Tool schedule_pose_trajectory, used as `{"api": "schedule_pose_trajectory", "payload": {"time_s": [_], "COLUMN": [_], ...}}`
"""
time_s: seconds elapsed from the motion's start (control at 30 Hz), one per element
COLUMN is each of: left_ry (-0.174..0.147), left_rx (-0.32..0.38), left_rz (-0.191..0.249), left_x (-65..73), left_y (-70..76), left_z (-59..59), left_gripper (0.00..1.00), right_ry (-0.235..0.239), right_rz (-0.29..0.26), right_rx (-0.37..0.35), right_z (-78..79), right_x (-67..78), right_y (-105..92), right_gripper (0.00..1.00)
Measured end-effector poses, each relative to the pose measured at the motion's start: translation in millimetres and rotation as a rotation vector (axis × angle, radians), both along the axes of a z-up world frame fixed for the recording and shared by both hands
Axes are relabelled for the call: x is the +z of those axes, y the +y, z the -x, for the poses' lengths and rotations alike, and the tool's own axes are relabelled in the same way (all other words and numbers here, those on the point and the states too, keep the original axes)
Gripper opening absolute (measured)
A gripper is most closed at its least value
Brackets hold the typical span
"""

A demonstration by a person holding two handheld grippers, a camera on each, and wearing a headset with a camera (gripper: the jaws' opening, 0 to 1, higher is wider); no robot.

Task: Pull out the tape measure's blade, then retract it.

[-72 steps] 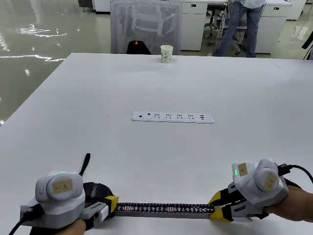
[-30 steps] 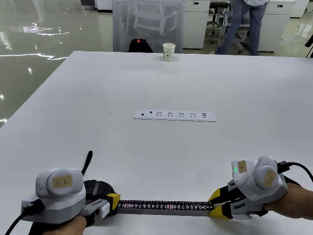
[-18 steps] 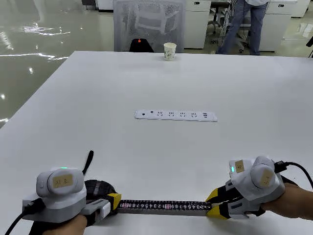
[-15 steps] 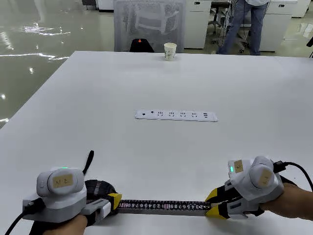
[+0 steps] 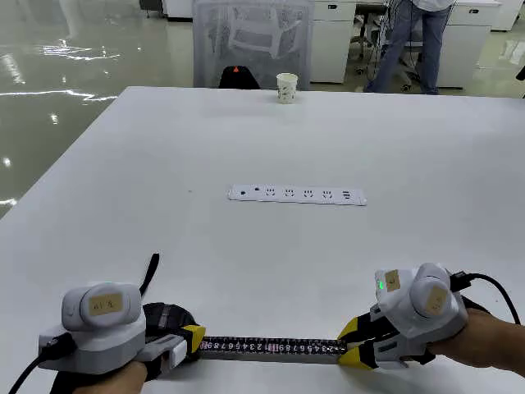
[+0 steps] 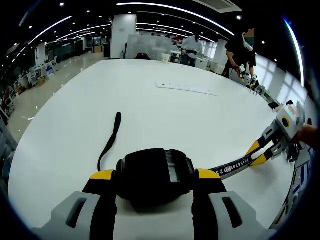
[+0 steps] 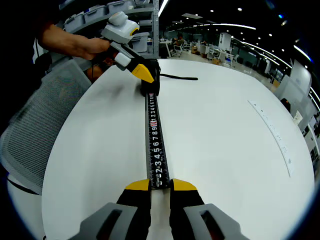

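Two tongs are at work here: our left tongs (image 6: 155, 176) are closed around the black body of the tape measure (image 5: 164, 316), one yellow tip on each side of it, and our right tongs (image 7: 160, 186) are pinched narrow on the free end of the blade (image 5: 271, 346). The blade is out and runs straight from one pair of tongs to the other, numbers facing up, roughly parallel to the white power strip (image 5: 297, 195). It sits well apart from the strip, on our side of it and close to the near edge of the white desk (image 5: 394, 139). We cannot tell whether the blade rests on the desk or hangs just above it. A black strap (image 6: 111, 137) trails from the tape measure's body across the desk toward the power strip. Beyond the power strip, at the far edge of the desk, stands a paper cup (image 5: 286, 88), with a mesh-backed chair (image 5: 250, 37) just behind it.
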State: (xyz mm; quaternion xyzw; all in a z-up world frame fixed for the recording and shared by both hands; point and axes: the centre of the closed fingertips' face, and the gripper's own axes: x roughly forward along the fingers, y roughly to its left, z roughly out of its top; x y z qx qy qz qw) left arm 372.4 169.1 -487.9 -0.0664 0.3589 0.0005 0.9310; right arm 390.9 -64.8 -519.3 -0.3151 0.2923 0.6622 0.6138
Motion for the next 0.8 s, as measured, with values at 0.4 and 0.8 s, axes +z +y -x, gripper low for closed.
{"api": "schedule_pose_trajectory", "payload": {"time_s": [0.4, 0.8], "left_ry": [0.002, 0.003], "left_rx": [0.000, -0.001], "left_rz": [0.007, 0.013], "left_x": [0.3, 0.0], "left_y": [-0.3, 0.4], "left_z": [0.5, 0.7], "left_gripper": [0.56, 0.56], "right_ry": [0.006, 0.014], "right_rz": [-0.011, -0.025], "right_rx": [0.009, 0.011], "right_z": [3.6, 5.0], "right_x": [0.9, -0.2], "right_y": [13.4, 28.9], "right_gripper": [0.10, 0.10]}}
